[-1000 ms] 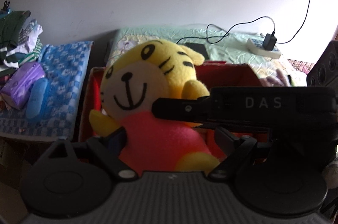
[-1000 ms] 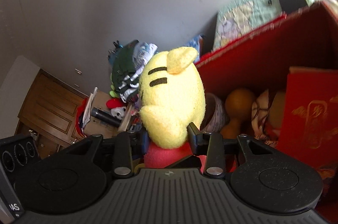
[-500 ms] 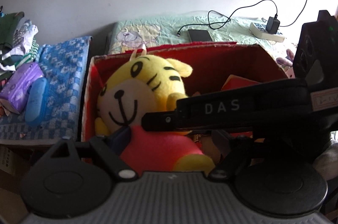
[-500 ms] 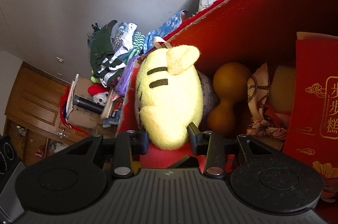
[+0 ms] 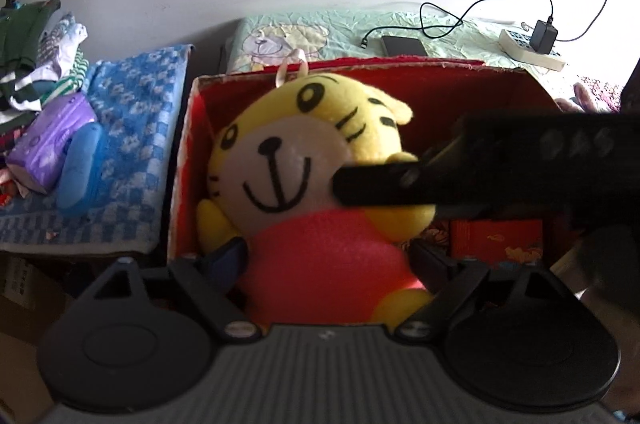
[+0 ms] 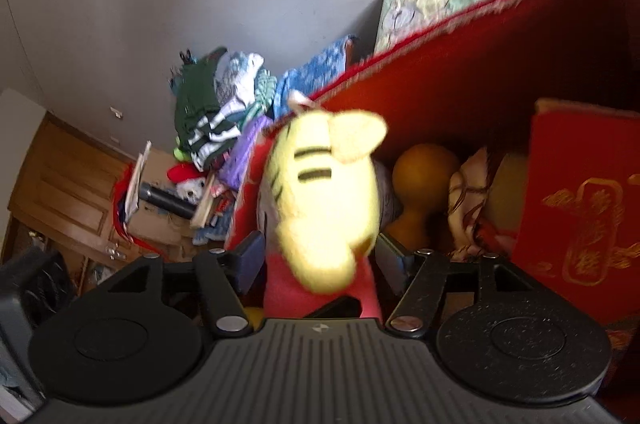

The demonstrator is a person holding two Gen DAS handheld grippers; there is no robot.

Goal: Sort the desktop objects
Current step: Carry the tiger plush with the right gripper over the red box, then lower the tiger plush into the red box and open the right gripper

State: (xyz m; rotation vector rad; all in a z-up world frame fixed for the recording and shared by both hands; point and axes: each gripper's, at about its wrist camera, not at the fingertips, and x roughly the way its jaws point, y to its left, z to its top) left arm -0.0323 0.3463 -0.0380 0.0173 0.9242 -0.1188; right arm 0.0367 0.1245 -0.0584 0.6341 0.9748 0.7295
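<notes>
A yellow plush tiger (image 5: 288,160) in a pink shirt sits upright inside the red cardboard box (image 5: 460,84), against its left wall. My left gripper (image 5: 328,256) is shut on the tiger's pink body. In the left wrist view a black finger (image 5: 380,184) of the right gripper lies against the tiger's cheek. In the right wrist view my right gripper (image 6: 320,260) stands open, with small gaps on both sides of the blurred tiger (image 6: 324,192). Behind it in the box (image 6: 460,96) lie a brown gourd (image 6: 420,184) and a red gift packet (image 6: 580,192).
Left of the box a blue checked towel (image 5: 132,128) carries a purple pack (image 5: 48,144), a blue case (image 5: 80,172) and piled clothes (image 5: 32,36). Behind it, a green bedspread (image 5: 300,32) holds a dark phone (image 5: 402,45) and a power strip (image 5: 532,44).
The tiger has gone down from above the box into it. The right gripper's fingers have spread apart and let go of its head; the left gripper keeps hold of the body.
</notes>
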